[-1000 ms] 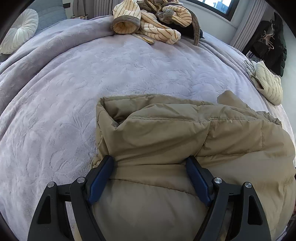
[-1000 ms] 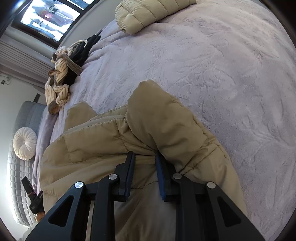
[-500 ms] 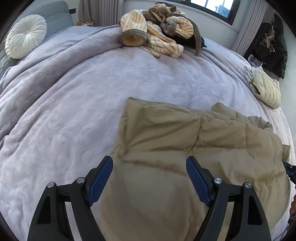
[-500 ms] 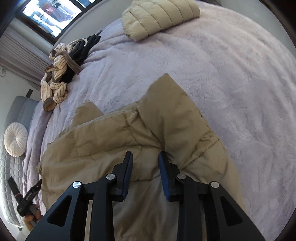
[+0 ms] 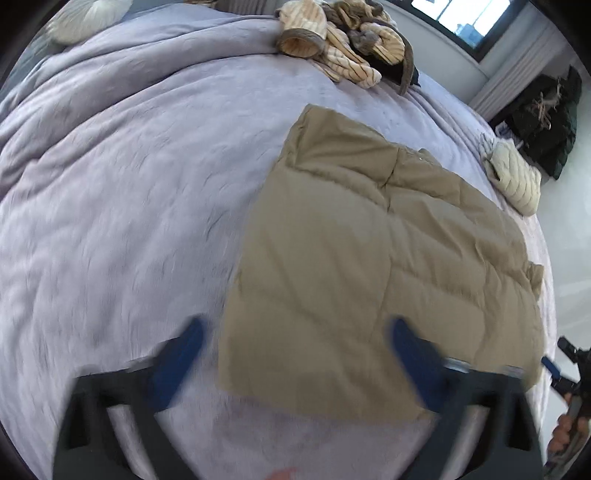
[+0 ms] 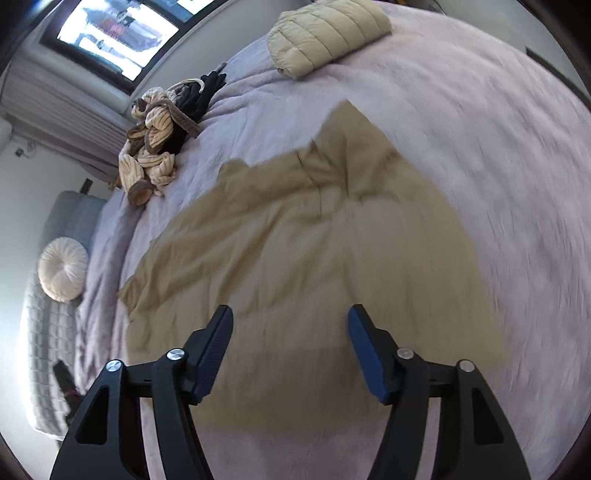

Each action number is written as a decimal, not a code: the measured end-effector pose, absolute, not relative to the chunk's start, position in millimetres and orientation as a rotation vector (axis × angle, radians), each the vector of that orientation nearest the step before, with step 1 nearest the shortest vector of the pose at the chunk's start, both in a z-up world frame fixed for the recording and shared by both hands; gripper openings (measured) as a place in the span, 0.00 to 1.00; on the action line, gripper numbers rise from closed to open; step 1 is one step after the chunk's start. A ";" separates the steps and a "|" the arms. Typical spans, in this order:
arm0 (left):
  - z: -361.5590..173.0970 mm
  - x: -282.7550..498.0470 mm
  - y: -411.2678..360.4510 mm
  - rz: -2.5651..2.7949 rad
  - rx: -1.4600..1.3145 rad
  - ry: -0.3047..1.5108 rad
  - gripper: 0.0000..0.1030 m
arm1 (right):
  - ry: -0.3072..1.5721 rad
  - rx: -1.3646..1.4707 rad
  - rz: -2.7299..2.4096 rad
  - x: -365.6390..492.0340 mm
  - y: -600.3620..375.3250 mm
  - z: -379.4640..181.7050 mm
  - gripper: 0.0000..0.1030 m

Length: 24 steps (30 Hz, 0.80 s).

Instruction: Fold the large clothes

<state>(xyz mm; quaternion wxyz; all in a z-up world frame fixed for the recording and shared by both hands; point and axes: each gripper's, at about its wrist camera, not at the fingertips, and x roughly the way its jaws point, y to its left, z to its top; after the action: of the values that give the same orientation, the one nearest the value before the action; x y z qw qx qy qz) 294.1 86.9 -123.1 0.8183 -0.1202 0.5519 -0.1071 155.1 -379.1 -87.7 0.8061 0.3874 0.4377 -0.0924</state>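
Observation:
A tan puffer jacket (image 5: 369,251) lies folded flat on the lilac bedspread (image 5: 129,184). It also shows in the right wrist view (image 6: 295,258), with one sleeve corner pointing away. My left gripper (image 5: 295,350) is open and empty, raised above the jacket's near left edge. My right gripper (image 6: 291,350) is open and empty, above the jacket's near edge. The right gripper also shows at the right border of the left wrist view (image 5: 569,373).
A heap of striped cream and dark clothes (image 5: 340,40) lies at the far side of the bed, and shows in the right wrist view (image 6: 162,140). A folded cream puffer jacket (image 6: 325,35) lies at the bed's far edge. A round white cushion (image 6: 62,267) sits by the headboard.
My right gripper opened and let go of the tan jacket. Both grippers pulled back and up from the jacket, which now lies flat.

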 end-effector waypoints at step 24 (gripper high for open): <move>-208.5 272.8 96.7 -0.329 -0.780 1.287 1.00 | 0.832 1.361 -0.174 92.8 -391.2 -182.7 1.00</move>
<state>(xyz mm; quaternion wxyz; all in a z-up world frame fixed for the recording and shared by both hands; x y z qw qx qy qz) 272.8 96.7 -208.5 0.7178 -0.3524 0.5817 -0.1488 92.8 -391.2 -182.7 0.6951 0.6097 0.3728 -0.0781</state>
